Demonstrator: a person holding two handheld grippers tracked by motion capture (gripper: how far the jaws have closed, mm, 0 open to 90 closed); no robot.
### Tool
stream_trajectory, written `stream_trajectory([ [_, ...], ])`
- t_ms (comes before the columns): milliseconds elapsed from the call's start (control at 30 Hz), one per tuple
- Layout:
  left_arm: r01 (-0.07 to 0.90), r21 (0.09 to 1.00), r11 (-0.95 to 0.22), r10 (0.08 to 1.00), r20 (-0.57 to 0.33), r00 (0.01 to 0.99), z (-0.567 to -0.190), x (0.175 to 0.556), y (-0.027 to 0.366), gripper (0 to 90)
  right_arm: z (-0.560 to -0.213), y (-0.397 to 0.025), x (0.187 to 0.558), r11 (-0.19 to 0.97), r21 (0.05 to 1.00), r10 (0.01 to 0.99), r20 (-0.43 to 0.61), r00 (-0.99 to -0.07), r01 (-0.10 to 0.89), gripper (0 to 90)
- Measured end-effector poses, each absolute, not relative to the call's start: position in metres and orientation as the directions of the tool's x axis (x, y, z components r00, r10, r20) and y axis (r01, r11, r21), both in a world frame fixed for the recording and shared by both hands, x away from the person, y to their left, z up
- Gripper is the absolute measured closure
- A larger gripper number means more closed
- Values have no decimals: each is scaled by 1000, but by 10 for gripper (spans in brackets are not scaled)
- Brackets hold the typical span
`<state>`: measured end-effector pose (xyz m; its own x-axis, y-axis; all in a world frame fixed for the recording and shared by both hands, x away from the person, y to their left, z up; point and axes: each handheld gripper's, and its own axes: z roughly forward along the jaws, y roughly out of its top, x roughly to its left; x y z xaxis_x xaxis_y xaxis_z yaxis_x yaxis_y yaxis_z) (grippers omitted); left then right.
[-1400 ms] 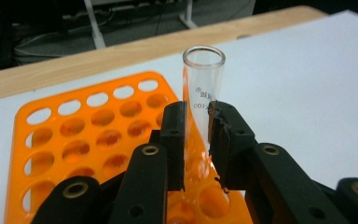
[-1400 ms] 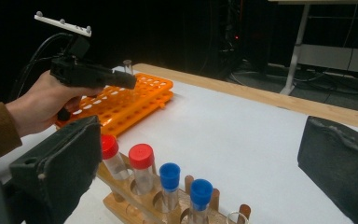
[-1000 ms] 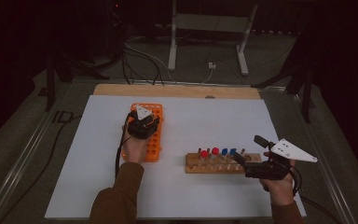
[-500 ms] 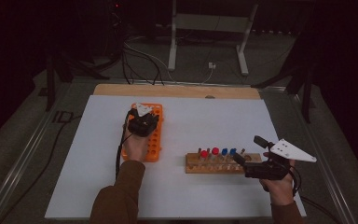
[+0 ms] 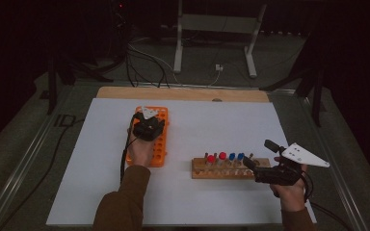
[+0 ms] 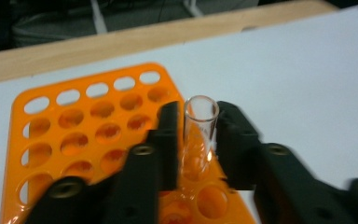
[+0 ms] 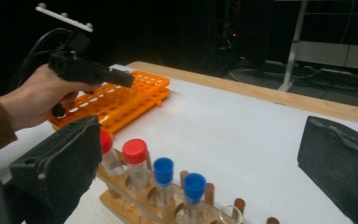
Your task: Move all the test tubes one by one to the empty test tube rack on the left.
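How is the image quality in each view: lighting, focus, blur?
High view: dim, dark surroundings, the white table evenly lit, slightly soft. Left gripper view: bright; the clear tube between the left gripper jaws is fairly sharp, the orange rack softer. Right gripper view: black background, right gripper jaws blurred up close, capped tubes clearer.

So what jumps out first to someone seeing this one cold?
The orange rack left of centre on the white table, with the left gripper holding a clear tube upright over its near holes. Next, the wooden rack to the right, carrying tubes with red caps and blue caps, and the right gripper beside it with jaws wide apart.
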<state>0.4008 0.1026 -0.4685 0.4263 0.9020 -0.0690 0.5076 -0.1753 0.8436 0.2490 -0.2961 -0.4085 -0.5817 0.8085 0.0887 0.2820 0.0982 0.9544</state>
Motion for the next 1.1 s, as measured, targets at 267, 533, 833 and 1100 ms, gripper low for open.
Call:
stream_trajectory([
  [267, 475, 876, -81, 884, -158, 441, -461, 384, 115, 296, -415, -306, 254, 90, 944, 826, 108, -553, 319, 11],
  [533, 462, 886, -16, 862, -222, 456, -461, 363, 127, 80, -424, -308, 258, 130, 931, 851, 71, -520, 340, 128],
  [833, 440, 897, -48, 845, -198, 497, -466, 335, 130, 5, -436, -310, 263, 155, 911, 851, 74, -521, 383, 228],
  [1100, 419, 907, -41, 815, -212, 539, -463, 319, 125, 5, -450, -306, 267, 239, 879, 816, 48, -576, 412, 518],
])
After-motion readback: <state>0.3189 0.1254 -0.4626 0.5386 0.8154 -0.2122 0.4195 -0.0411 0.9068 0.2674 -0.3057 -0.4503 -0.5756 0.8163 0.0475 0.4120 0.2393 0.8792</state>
